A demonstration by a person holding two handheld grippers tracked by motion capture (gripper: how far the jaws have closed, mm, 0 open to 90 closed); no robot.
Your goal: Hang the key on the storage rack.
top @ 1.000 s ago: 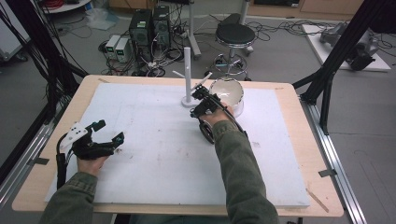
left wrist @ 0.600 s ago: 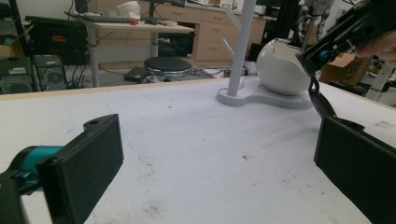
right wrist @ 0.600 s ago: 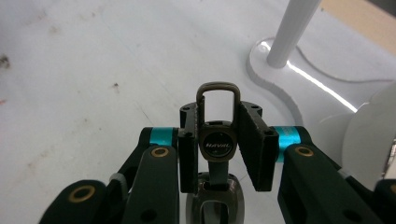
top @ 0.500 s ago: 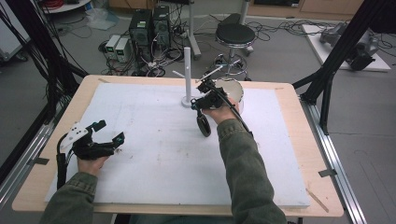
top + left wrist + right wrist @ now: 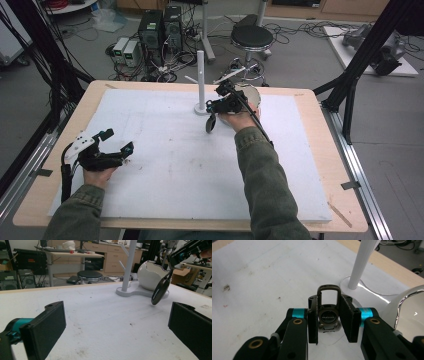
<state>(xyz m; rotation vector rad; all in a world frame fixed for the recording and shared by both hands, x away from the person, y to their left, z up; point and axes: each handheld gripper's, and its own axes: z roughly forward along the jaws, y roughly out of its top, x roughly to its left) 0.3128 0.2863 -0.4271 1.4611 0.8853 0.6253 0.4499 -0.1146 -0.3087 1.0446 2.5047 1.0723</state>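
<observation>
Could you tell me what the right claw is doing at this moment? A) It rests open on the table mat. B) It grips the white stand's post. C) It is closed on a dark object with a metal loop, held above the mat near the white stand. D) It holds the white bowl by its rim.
C: the right claw is clamped on the dark object with a metal loop, which hangs clear of the mat beside the white stand.

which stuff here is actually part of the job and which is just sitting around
In the job:
- right gripper, shut on the watch, whose strap hangs above the table
- white stand with pegs
- white egg-shaped bowl on the stand's base

Just about:
- left gripper, open, idle
- stool, computers, cables on the floor
</observation>
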